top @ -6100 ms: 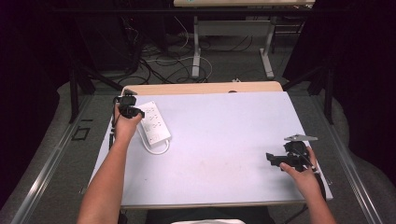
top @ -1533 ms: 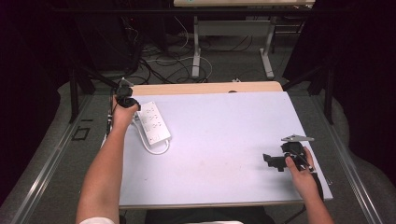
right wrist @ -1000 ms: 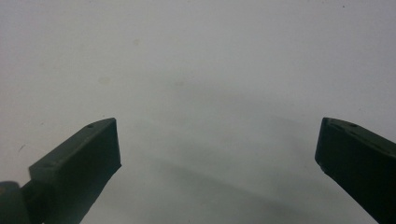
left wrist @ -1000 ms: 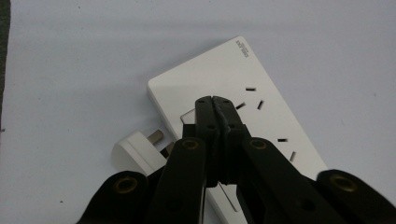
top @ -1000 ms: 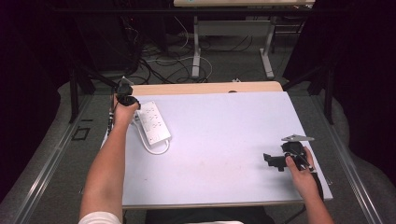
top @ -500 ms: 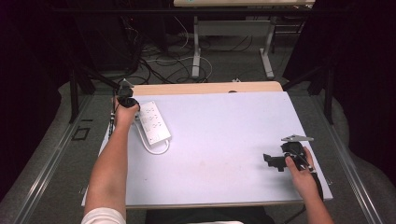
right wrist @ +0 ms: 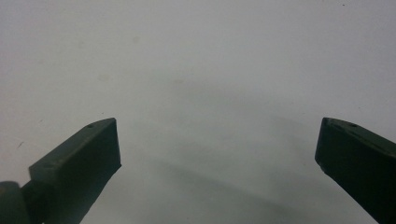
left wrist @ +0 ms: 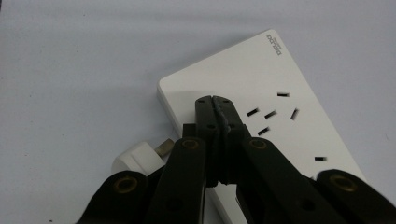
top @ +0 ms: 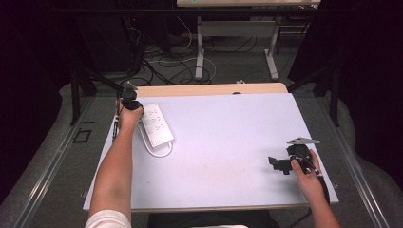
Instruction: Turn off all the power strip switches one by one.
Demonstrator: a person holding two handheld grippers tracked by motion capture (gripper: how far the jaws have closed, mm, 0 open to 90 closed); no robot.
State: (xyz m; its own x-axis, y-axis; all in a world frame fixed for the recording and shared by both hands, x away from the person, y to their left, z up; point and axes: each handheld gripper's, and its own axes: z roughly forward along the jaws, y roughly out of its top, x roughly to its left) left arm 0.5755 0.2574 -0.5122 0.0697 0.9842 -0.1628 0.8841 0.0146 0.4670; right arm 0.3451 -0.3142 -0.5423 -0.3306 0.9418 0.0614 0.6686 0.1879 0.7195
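Note:
A white power strip (top: 157,124) lies at the far left of the table, its thin white cable (top: 160,153) looping at its near end. My left gripper (top: 133,105) hovers at the strip's far left end. In the left gripper view its jaws (left wrist: 215,100) are shut, pads pressed together with nothing seen between them, tips over the power strip's (left wrist: 261,74) top face near a corner. A white plug (left wrist: 140,158) with a metal prong lies beside that corner, left of the jaws. My right gripper (top: 278,165) rests near the right front of the table. Its jaws (right wrist: 217,140) stand wide open over bare tabletop.
The pale table (top: 228,137) has a wooden strip (top: 204,89) along its far edge. Beyond it are desk legs (top: 200,52) and tangled floor cables (top: 166,61). The person's left forearm (top: 114,175) stretches along the table's left side.
Since the oldest frame my left gripper has shifted slightly toward the far edge beside the power strip. Over the last second neither hand has visibly moved.

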